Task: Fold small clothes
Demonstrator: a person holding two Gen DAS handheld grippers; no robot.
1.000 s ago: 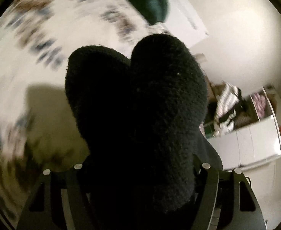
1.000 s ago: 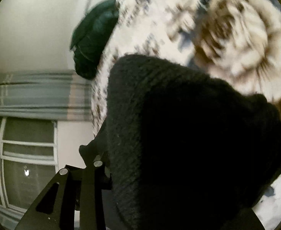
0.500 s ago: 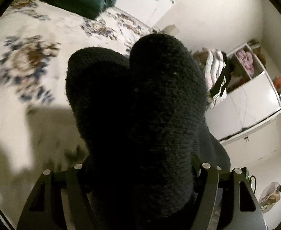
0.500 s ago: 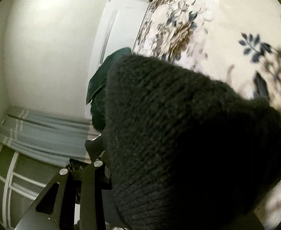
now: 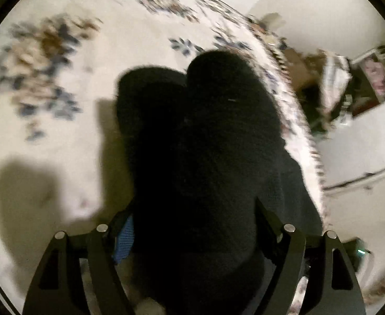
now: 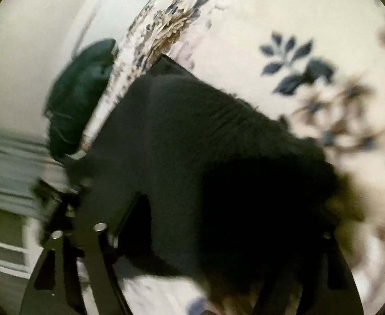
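Observation:
A black knitted garment [image 5: 218, 131], bunched into two rounded lobes, fills the space between the fingers of my left gripper [image 5: 190, 204] just above the floral bedspread [image 5: 61, 157]. The left jaws are opening; a blue strip [image 5: 124, 241] shows in a gap beside the left finger. In the right wrist view the same black garment [image 6: 192, 131] lies slack on the bedspread [image 6: 245, 39]. My right gripper [image 6: 231, 210] has its jaws opening wide around it, with the pads off the cloth. The right finger is mostly in shadow.
A dark green pillow [image 6: 79, 105] lies at the bed's far edge by the white wall. Off the bed's right side stand a white cabinet [image 5: 363, 144] and a heap of clothes [image 5: 334, 78]. Grey curtains [image 6: 3, 162] hang at the left.
Both grippers came down toward the bedspread. The right jaws spread wide and the black garment sank flat onto the bed. The left jaws widened a little, baring a gap at the left finger.

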